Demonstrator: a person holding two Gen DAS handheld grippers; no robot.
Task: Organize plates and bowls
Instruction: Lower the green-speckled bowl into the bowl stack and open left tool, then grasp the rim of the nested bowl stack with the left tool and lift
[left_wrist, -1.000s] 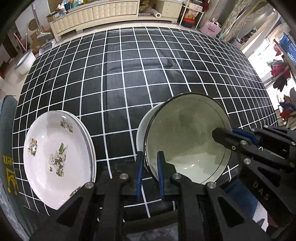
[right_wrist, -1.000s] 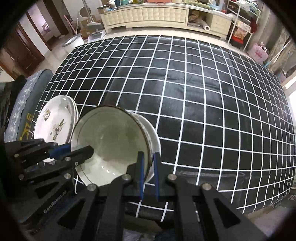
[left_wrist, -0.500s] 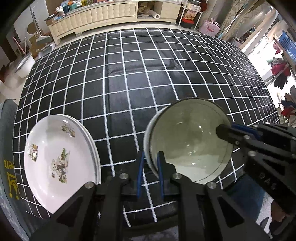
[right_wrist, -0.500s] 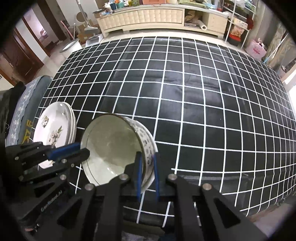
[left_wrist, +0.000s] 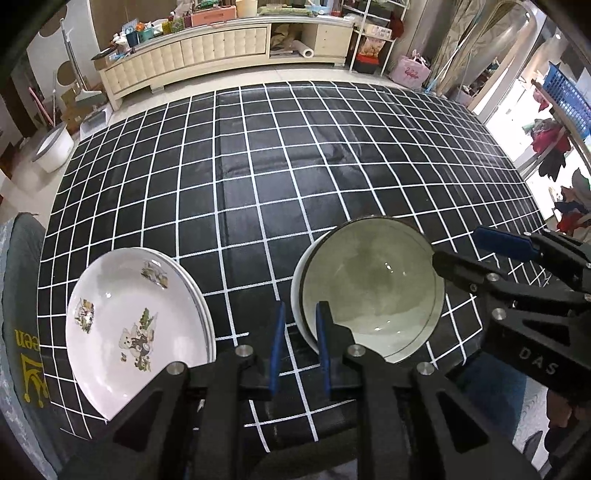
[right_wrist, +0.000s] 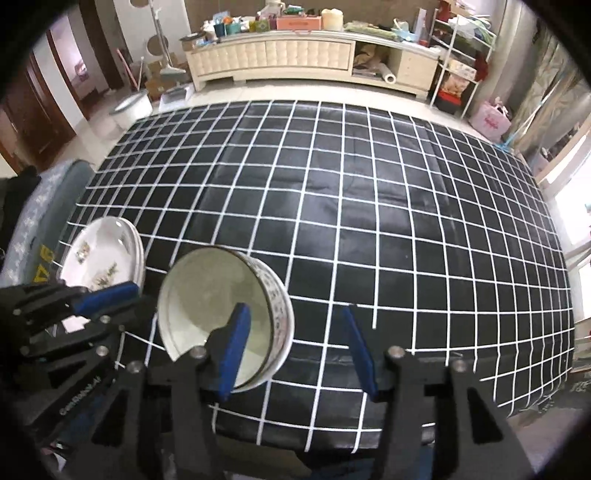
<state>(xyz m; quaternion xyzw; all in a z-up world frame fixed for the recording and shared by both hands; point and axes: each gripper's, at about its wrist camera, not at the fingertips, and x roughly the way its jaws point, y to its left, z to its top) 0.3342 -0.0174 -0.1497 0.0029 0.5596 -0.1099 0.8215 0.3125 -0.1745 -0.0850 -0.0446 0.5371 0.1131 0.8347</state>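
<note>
A stack of bowls (left_wrist: 373, 288), grey-green inside with a patterned outer wall, sits on the black checked table near its front edge; it also shows in the right wrist view (right_wrist: 221, 310). My left gripper (left_wrist: 298, 339) stands slightly open around the stack's left rim, and I cannot tell if the pads touch it. My right gripper (right_wrist: 295, 350) is open, its left finger over the bowl's right side, its right finger outside. A stack of white plates (left_wrist: 136, 325) with animal prints lies to the left, also in the right wrist view (right_wrist: 105, 254).
The black table with a white grid (left_wrist: 314, 166) stretches far behind the dishes. A grey cushioned seat (left_wrist: 18, 295) stands at the table's left edge. A cream sideboard (right_wrist: 295, 62) and shelves stand beyond the table.
My right gripper has opened and let go of the bowl's right rim. My left gripper's jaws have parted slightly. Both grippers have pulled back a little; the bowls look smaller.
</note>
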